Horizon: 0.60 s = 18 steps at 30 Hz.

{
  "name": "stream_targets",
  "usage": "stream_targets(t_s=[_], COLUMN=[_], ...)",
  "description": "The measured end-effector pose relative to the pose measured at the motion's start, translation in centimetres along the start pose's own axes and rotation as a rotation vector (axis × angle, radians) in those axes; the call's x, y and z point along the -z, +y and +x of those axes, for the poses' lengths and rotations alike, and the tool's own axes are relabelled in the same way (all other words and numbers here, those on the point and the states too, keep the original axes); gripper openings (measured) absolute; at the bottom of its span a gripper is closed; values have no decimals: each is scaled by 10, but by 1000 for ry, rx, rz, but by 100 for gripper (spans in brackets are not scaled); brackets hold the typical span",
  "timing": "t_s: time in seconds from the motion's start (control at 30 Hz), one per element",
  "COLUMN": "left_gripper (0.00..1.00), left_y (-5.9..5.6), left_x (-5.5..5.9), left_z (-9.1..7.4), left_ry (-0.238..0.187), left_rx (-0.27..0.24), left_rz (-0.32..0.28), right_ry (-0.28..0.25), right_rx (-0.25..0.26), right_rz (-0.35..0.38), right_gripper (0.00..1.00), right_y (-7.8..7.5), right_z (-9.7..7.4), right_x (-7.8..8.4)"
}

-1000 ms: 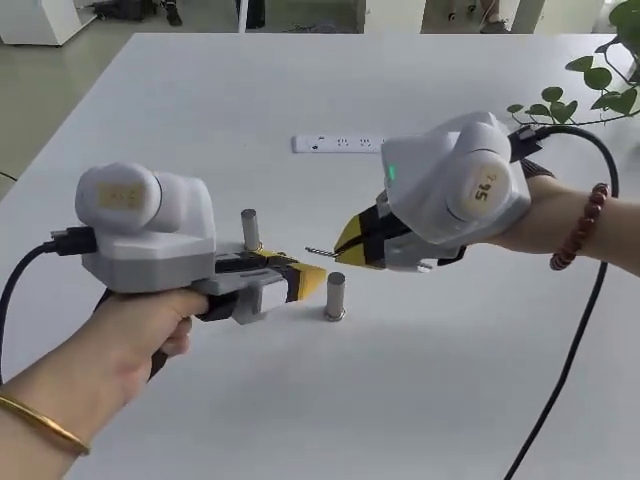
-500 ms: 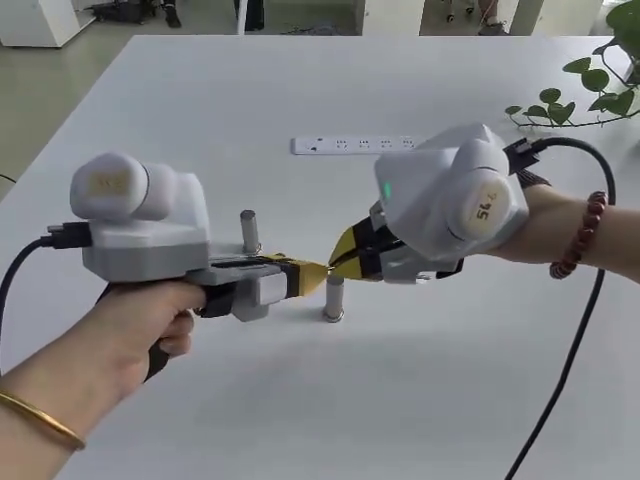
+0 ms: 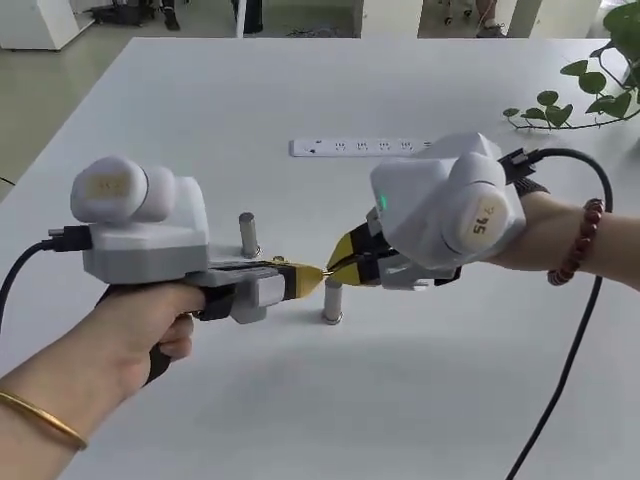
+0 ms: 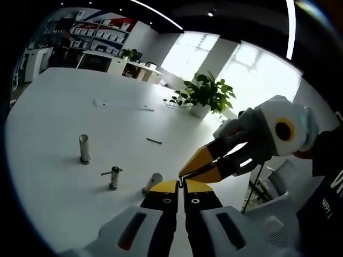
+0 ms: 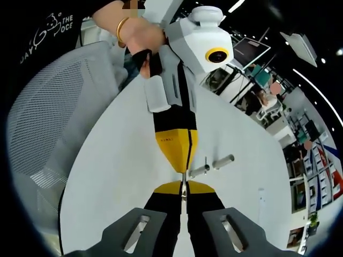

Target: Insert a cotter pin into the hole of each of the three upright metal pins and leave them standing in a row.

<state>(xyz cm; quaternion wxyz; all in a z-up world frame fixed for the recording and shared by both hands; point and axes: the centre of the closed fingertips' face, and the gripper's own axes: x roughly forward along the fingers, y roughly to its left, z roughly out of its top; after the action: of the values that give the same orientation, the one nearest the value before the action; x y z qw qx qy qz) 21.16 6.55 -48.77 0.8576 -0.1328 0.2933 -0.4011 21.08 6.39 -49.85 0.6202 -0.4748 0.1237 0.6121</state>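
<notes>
In the head view, the left gripper [image 3: 312,281] and right gripper [image 3: 338,268] are meeting tip to tip just above an upright metal pin [image 3: 332,300] on the table [image 3: 300,400]. They are probably passing the cotter pin [image 4: 181,181] across for a better hold before insertion.

In the left gripper view, its jaws are sitting almost together, apparently pinching the cotter pin's near end. Beyond them, a fitted metal pin [image 4: 114,178] is already carrying a crosspiece.

In the right gripper view, its jaws are clamping the cotter pin's other end.
</notes>
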Motion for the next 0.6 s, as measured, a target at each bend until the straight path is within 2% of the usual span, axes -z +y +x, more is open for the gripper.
stream_targets(t_s=[0.03,0.17,0.4,0.47,0.6], left_gripper=[1,0,0,0,0], left_y=[-1,0,0,2,6], left_x=[1,1,2,2,6], left_z=[0,-1,-2,-4,-7], left_ry=[0,8,14,16,26], left_rx=[3,5,4,-3,-12], left_rz=[19,4,53,70,98], right_ry=[1,-4,-55,-72,-116], right_rx=[1,-4,-69,-62,-101], right_rz=[1,34,244,302,475], right_gripper=[0,0,0,3,6], right_y=[0,2,6,3,6], right_z=[0,1,2,1,-1], right_x=[0,0,3,6,11])
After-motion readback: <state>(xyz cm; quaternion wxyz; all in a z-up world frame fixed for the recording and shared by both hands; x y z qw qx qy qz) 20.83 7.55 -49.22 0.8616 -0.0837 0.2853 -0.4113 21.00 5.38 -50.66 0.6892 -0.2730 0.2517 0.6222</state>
